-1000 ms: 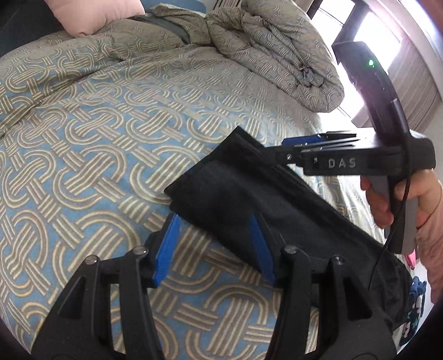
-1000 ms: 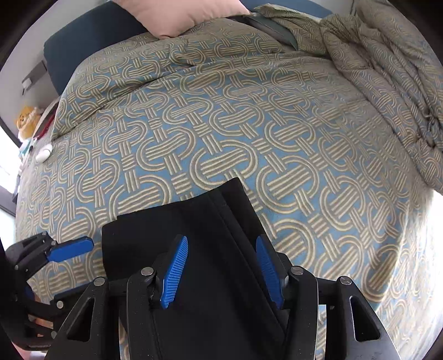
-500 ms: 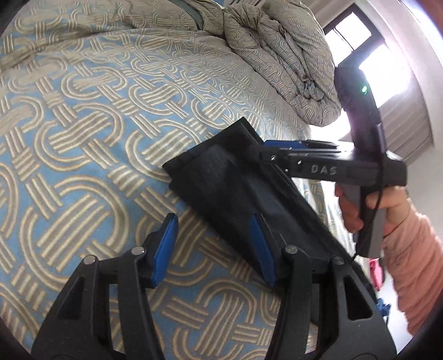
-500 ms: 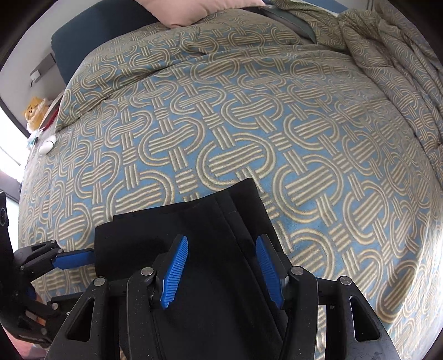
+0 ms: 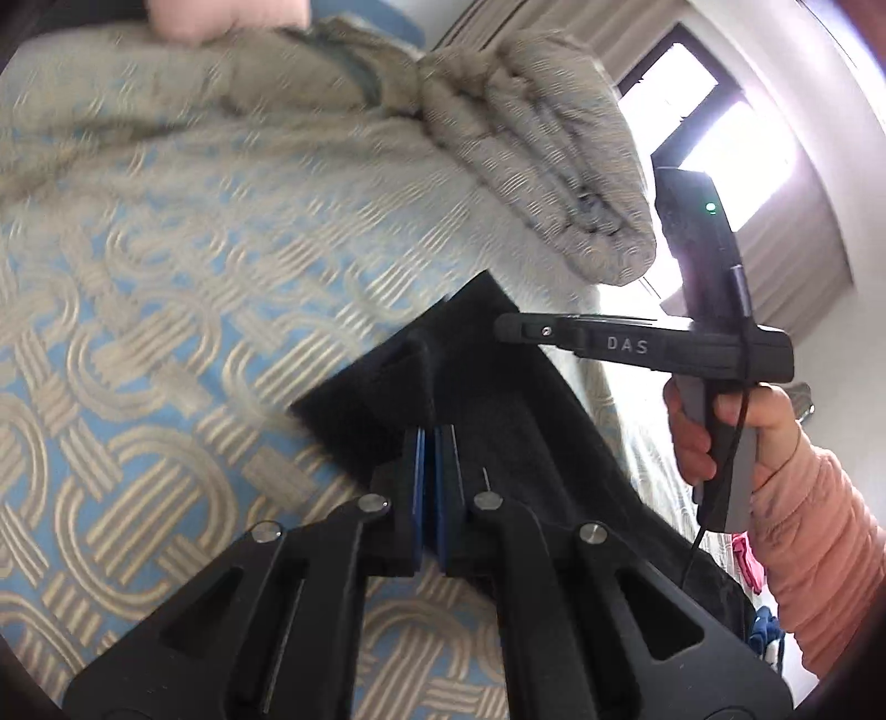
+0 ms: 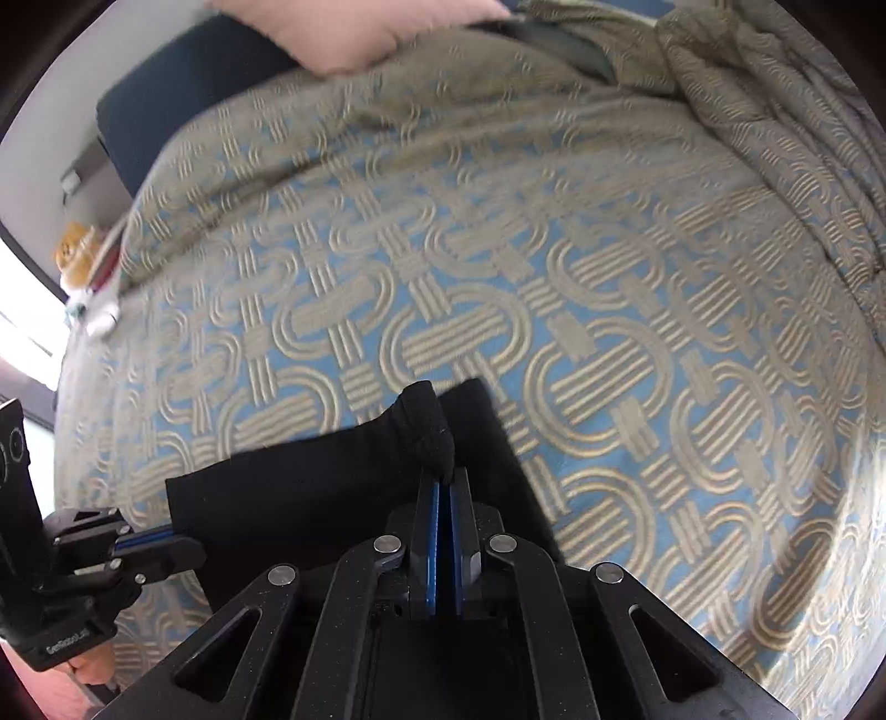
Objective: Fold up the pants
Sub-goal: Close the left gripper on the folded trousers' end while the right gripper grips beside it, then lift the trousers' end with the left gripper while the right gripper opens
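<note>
Black pants [image 5: 498, 421] lie partly folded on the patterned bedspread [image 5: 138, 343]; they also show in the right wrist view [image 6: 310, 476]. My left gripper [image 5: 434, 437] is shut on a pinched-up fold of the pants near their end edge. My right gripper [image 6: 443, 487] is shut on another raised fold of the pants at the far corner. In the left wrist view the right gripper [image 5: 509, 331] shows from the side, above the cloth. In the right wrist view the left gripper [image 6: 166, 540] shows at the pants' left corner.
A bunched duvet [image 5: 531, 144] lies at the far right of the bed. A pink pillow [image 6: 354, 27] and a dark headboard [image 6: 183, 83] are at the back. A bright window [image 5: 714, 138] is on the right. Small items [image 6: 83, 266] sit at the left.
Both grippers went from open over the pants to shut on pinched folds of the black cloth. The cloth now rises at both grips.
</note>
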The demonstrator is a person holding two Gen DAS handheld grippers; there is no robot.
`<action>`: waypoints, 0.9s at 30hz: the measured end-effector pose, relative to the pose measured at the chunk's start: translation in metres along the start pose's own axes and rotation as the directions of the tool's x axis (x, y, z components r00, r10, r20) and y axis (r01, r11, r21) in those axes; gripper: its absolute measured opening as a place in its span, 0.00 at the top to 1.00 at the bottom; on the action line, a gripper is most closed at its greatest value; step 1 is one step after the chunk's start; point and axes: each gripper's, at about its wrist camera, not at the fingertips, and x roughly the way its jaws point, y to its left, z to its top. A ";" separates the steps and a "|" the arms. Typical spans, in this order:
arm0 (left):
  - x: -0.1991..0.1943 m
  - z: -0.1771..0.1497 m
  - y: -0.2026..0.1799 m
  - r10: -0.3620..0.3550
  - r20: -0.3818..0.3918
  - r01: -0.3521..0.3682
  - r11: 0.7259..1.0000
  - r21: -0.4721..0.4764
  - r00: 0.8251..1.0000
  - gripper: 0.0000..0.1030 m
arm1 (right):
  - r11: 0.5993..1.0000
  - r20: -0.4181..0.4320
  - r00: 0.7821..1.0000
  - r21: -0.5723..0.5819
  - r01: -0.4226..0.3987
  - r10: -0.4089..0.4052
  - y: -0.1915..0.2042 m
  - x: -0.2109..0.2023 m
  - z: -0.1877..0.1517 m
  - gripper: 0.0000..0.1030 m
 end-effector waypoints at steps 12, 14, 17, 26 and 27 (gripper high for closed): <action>0.023 0.003 0.042 0.168 -0.101 -0.175 0.982 -0.065 0.980 0.96 | 0.994 -0.111 0.988 -0.010 0.110 -0.111 -0.016 0.051 0.020 0.89; 0.017 -0.001 0.041 0.120 -0.093 -0.127 0.989 -0.074 0.988 0.90 | 0.996 -0.105 0.992 0.038 0.079 -0.075 -0.023 0.051 0.020 0.89; 0.013 0.000 0.027 0.090 -0.060 -0.093 0.994 -0.051 0.994 0.54 | 0.997 -0.093 0.995 0.070 0.044 -0.038 -0.029 0.046 0.018 0.89; 0.062 0.006 0.011 0.049 -0.172 -0.060 0.996 -0.062 0.984 0.98 | 0.997 -0.064 0.996 0.033 0.070 -0.067 -0.017 0.032 0.016 0.97; 0.056 0.006 0.010 0.036 -0.148 -0.046 0.997 -0.064 0.988 0.98 | 0.997 -0.059 0.996 0.027 0.066 -0.064 -0.015 0.029 0.015 0.97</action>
